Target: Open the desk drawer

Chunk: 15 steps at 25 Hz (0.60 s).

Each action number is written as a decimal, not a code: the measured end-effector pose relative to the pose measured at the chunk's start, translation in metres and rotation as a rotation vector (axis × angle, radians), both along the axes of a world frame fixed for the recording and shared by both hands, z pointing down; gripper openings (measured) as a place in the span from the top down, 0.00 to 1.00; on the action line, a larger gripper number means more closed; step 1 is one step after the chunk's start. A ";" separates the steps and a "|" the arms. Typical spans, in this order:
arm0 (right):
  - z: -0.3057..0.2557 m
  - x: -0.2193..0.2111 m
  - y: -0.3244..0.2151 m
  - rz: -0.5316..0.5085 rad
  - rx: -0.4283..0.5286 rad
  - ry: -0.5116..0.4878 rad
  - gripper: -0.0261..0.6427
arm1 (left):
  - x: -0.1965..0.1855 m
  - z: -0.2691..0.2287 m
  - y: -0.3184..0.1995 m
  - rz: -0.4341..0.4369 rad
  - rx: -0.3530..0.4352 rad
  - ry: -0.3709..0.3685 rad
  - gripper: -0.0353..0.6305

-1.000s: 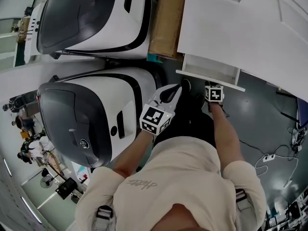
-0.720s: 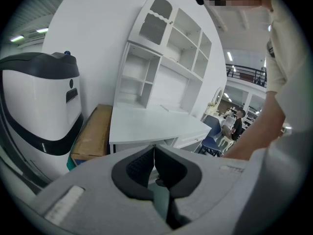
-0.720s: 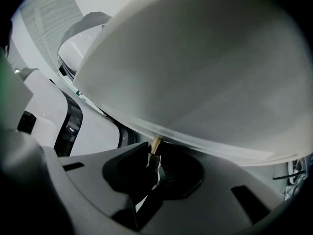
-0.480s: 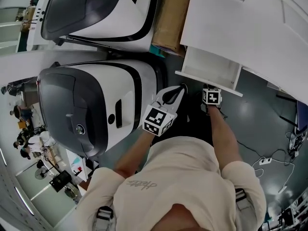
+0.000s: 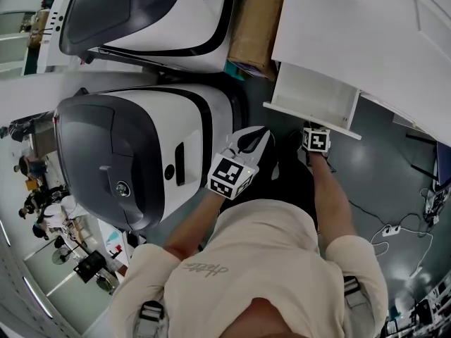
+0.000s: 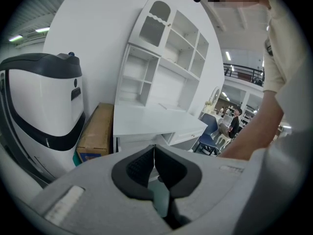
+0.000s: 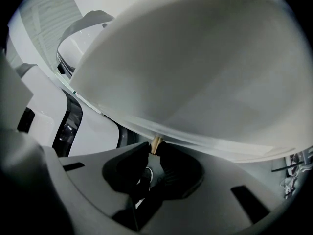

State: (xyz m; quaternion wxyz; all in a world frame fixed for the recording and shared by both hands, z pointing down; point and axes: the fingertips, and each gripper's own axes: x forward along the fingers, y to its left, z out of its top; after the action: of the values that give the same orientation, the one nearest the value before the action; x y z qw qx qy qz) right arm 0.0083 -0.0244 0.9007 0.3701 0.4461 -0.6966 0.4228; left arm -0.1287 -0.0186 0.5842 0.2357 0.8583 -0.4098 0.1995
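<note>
Drawer (image 5: 310,101) has slid further out, my right gripper (image 7: 152,150) clenching its jaws on what looks like the knob (image 7: 156,142), left gripper (image 6: 154,153) jaws together, empty; nearly open, I judge.

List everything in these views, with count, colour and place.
white desk with shelf hutch: one, white, ahead of the person.
white desk drawer: one, white, pulled open under the desktop.
small brass drawer knob: one, brass, on drawer front.
large white-and-black moulded machines: two, white and black, left of the desk.
brown cardboard box: one, brown, between far machine and desk.
white power strip: one, white, floor at right.
left gripper: fingers together, empty.
right gripper: fingers shut on the knob.
</note>
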 end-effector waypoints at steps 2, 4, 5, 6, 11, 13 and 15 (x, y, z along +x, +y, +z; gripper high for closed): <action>0.002 -0.002 0.008 -0.003 -0.007 0.003 0.85 | -0.003 0.004 0.005 0.015 -0.010 0.001 0.93; 0.000 -0.003 0.015 0.002 -0.013 0.012 0.85 | -0.005 0.004 0.008 0.031 -0.014 0.001 0.93; -0.001 -0.003 0.019 0.007 -0.015 0.014 0.85 | -0.006 0.004 0.009 0.038 -0.013 0.003 0.93; -0.001 -0.004 0.022 0.010 -0.018 0.014 0.85 | -0.006 0.003 0.010 0.043 -0.012 0.005 0.93; 0.002 -0.006 0.035 0.007 -0.019 0.008 0.85 | -0.007 0.002 0.012 0.063 -0.006 0.010 0.92; 0.003 -0.007 0.041 0.010 -0.023 0.008 0.85 | -0.008 0.002 0.015 0.070 -0.005 0.011 0.93; 0.002 -0.007 0.046 0.010 -0.024 0.016 0.85 | -0.010 0.002 0.019 0.074 -0.007 0.014 0.93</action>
State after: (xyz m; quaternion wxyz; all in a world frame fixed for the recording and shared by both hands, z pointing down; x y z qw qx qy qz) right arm 0.0017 0.0219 0.9026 0.3788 0.4482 -0.6865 0.4294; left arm -0.1386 -0.0001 0.5866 0.2340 0.8734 -0.3755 0.2037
